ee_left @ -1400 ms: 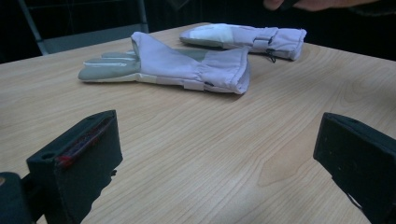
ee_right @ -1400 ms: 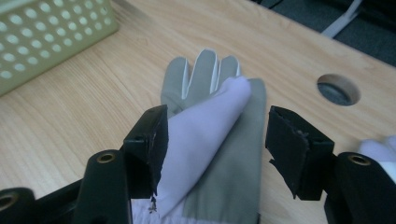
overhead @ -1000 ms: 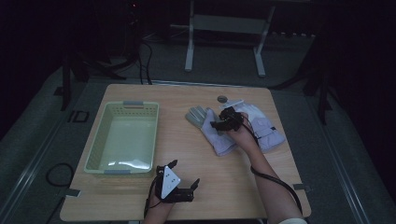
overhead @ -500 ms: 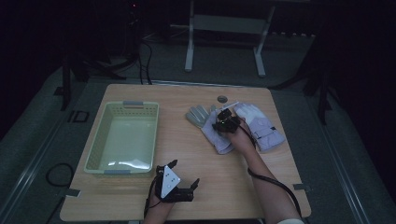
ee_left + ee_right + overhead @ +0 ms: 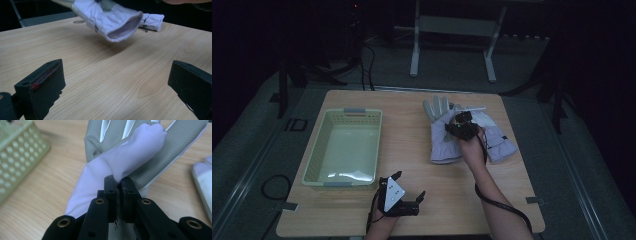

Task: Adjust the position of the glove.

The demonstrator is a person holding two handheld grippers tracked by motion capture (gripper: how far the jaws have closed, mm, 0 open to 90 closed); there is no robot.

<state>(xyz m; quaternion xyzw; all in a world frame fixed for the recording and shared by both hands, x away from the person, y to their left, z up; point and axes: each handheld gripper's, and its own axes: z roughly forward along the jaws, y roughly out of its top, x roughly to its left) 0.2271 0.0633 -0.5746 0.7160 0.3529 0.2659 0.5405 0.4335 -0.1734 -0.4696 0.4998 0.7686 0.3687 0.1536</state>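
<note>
table [image 5: 412, 210]: we see light wood, everything sits on it.
basket [image 5: 343, 147]: pale green, left half of the table, nothing visible inside, well apart from the gloves.
gloves: we count two white-and-grey ones on the right half. near glove [image 5: 443, 134] is the one in hand; second glove [image 5: 497, 140] lies flat just beside it on the right.
near glove pose: long axis runs away from the person, fingers far, cuff near. In the left gripper view the cuff [image 5: 122, 25] hangs open above the wood with a shadow under it, so we judge that end is off the table.
right gripper [image 5: 462, 129]: jaws have just been closing and now stand pinched together on a fold of the near glove's fabric [image 5: 130, 162] around mid-palm; it comes at the glove from the cuff end.
left gripper [image 5: 404, 192]: near edge of the table, jaws spread wide, nothing between them.
key relation: we put the basket to the left of the held glove, across bare wood; the right gripper is on the glove, the left one nearer the basket.
next move (our guess): carry the glove left, over the basket rim.
</note>
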